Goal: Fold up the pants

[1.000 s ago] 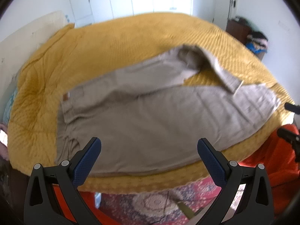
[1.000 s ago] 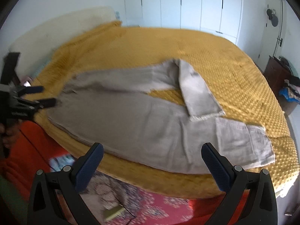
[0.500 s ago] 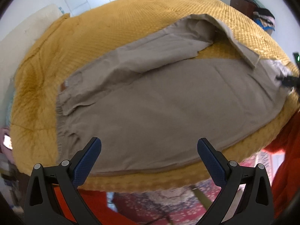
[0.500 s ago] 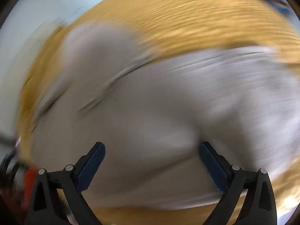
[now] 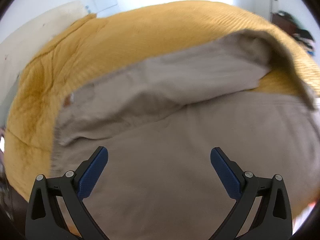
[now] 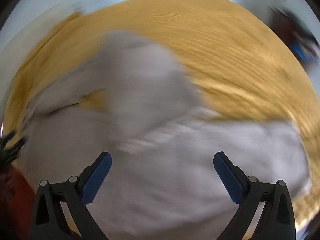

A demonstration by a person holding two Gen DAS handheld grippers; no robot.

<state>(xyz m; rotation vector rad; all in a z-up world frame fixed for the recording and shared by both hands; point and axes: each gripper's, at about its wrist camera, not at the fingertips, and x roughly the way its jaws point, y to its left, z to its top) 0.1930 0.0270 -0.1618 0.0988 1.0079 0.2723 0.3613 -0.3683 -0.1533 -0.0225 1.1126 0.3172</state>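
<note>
Beige pants [image 5: 190, 140] lie spread on a yellow bedspread [image 5: 120, 46], waistband to the left with a small brown label [image 5: 67, 101]. The far leg is folded back on itself at the right. My left gripper [image 5: 159, 156] hovers open just above the near leg, nothing between its blue pads. In the blurred right wrist view the same pants [image 6: 160, 160] fill the lower half, with the folded leg end [image 6: 144, 80] above. My right gripper [image 6: 162, 162] is open over the cloth near the leg ends.
The yellow bedspread [image 6: 230, 50] covers the whole bed. A cream headboard [image 5: 40, 26] stands at the left, white wardrobe doors behind. A dark dresser with piled clothes [image 5: 296, 32] sits at the far right. Something orange-red [image 6: 14, 200] shows at the lower left.
Both grippers have come down and forward toward the pants, which now fill each view. The floor and rug below the bed edge have dropped out of sight. Both stay open.
</note>
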